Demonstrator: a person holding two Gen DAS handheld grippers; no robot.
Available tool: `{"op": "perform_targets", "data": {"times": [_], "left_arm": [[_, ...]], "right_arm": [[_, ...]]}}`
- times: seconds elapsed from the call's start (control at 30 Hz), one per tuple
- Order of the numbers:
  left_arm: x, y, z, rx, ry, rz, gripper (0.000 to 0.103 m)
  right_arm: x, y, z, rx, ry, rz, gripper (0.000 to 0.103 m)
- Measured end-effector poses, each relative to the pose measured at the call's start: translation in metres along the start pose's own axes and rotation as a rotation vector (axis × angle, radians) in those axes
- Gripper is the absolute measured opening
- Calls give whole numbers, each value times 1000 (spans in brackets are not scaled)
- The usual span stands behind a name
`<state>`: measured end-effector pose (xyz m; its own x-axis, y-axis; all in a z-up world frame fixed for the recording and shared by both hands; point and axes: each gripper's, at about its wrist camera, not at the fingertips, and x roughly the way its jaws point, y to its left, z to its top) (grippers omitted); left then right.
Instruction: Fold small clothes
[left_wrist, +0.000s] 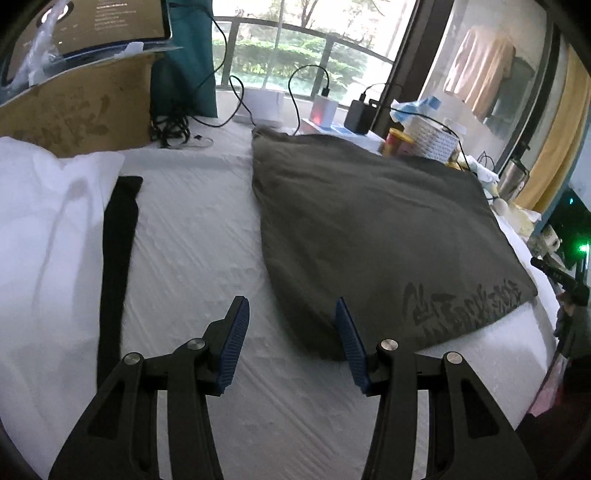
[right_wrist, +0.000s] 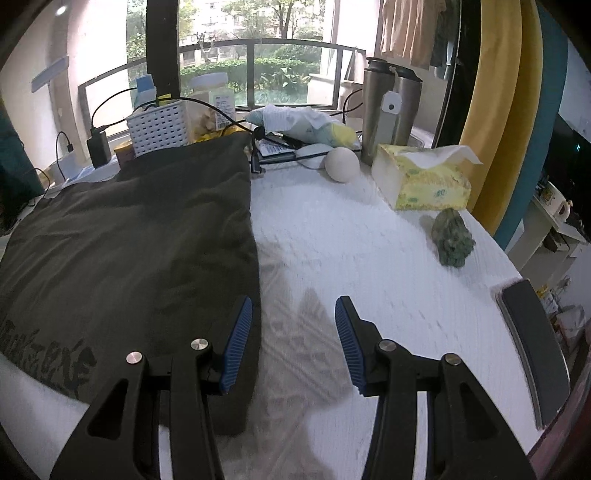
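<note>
The folded olive-grey garment (left_wrist: 369, 229) lies flat on the white table (left_wrist: 207, 258). Its dark printed lettering (left_wrist: 461, 302) is unreadable. The left gripper (left_wrist: 291, 314) and right gripper (right_wrist: 293, 314) both gape, empty.

A dark olive garment (left_wrist: 369, 229) with black lettering along its near hem lies folded flat on the white-covered table (left_wrist: 199, 258)

Your left gripper (left_wrist: 291, 341) is matte black, its 2 fingers built from angular linkage arms with elongated cut-out slots; each finger carries 2 round silver pivot screws; the pads (left_wrist: 233, 350) are blue and finely ribbed, tapering toward the tip. Your right gripper (right_wrist: 293, 341) is built the same way: black slotted arms, 2 silver screw heads per finger, and ribbed blue pads (right_wrist: 349, 350) set on black wedge-shaped backing.
</note>
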<state>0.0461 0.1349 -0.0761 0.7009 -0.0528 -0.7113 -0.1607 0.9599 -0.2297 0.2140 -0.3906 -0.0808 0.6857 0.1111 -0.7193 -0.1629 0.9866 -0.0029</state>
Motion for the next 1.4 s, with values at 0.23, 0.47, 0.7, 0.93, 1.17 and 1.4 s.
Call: {"op": "perform_targets", "data": {"times": [0.23,0.47,0.7,0.93,1.17,1.4], "left_arm": [[11,-3,-13,0,30,29,52],[16,-11,-12,53,45,45,52],[13,-19,-10,188,77,54,3],[-11,-15,-2,263,44,110,4],[-9,-6,-1,256,64,127,4],[-19,30,-4,-39,7,-7,57]], "right_arm": [[-5,-6,-13,4,30,13,47],[-3,2,-34,102,81,179,48],[-4,13,-39,47,79,199,19],[-5,7,-40,69,62,209,3],[-14,-12,-34,93,34,121,3],[-12,-15,-29,119,42,146,8]]}}
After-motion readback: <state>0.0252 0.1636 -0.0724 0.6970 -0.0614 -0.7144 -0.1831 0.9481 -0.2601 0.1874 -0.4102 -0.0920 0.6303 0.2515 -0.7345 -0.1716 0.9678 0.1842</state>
